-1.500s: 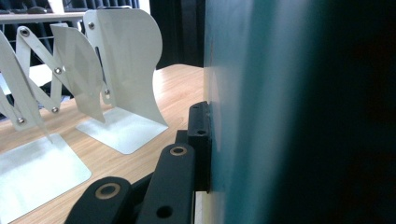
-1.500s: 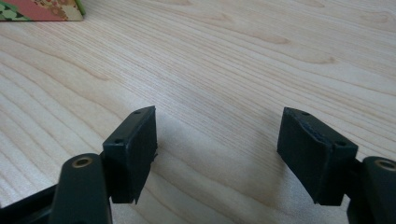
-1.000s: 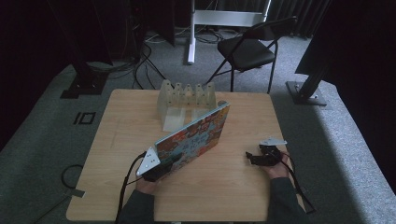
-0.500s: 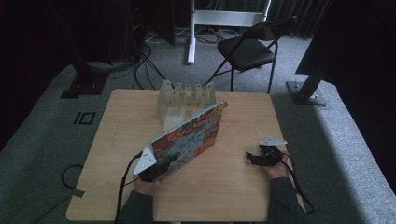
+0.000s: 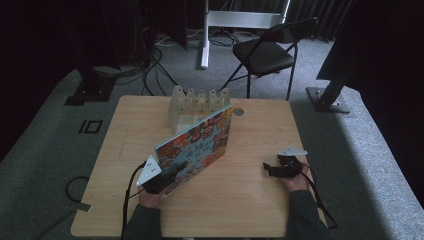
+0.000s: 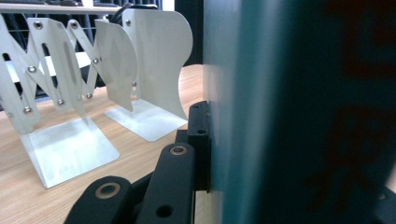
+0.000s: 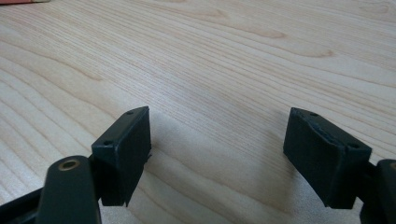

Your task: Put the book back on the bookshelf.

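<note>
At the near left of the table [image 5: 120, 150], your left tongs [image 5: 159, 179] are clamped on the near corner of the picture book [image 5: 197, 145], holding it tilted up on edge, its far corner reaching toward the white folding rack [image 5: 192, 102] at the far side. In the left gripper view, the book's teal spine [image 6: 243, 112] presses against the pad. At the near right, your right tongs [image 5: 274, 169] rest wide open, gripping nothing, well apart from the book.
</note>
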`<act>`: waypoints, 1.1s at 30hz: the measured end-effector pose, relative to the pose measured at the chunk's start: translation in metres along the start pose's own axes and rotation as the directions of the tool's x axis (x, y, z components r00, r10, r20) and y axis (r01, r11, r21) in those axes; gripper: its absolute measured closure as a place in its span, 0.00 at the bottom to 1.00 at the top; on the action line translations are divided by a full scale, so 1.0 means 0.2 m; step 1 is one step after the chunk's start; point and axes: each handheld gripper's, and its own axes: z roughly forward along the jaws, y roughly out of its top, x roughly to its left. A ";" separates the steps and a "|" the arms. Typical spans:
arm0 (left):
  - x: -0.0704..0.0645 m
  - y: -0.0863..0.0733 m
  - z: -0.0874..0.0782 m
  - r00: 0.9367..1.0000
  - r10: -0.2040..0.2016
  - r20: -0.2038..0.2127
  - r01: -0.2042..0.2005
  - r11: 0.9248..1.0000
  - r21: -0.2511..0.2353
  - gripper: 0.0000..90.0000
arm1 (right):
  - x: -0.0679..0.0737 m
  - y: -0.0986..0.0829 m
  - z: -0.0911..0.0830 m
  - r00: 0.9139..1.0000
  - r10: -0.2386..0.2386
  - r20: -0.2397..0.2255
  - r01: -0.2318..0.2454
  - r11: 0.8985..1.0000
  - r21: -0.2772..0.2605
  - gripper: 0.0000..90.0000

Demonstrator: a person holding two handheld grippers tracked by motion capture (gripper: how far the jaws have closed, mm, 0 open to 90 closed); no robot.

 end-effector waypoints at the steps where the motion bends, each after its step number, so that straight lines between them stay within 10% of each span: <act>1: 0.00 0.00 -0.01 1.000 -0.007 -0.002 0.007 1.000 -0.003 0.90 | 0.00 0.00 0.00 1.000 0.000 0.000 0.000 1.000 0.000 0.25; 33: 0.02 0.03 -0.13 0.995 -0.039 -0.094 0.033 0.998 -0.059 0.90 | 0.00 0.00 0.00 1.000 0.001 -0.001 -0.001 1.000 0.000 0.25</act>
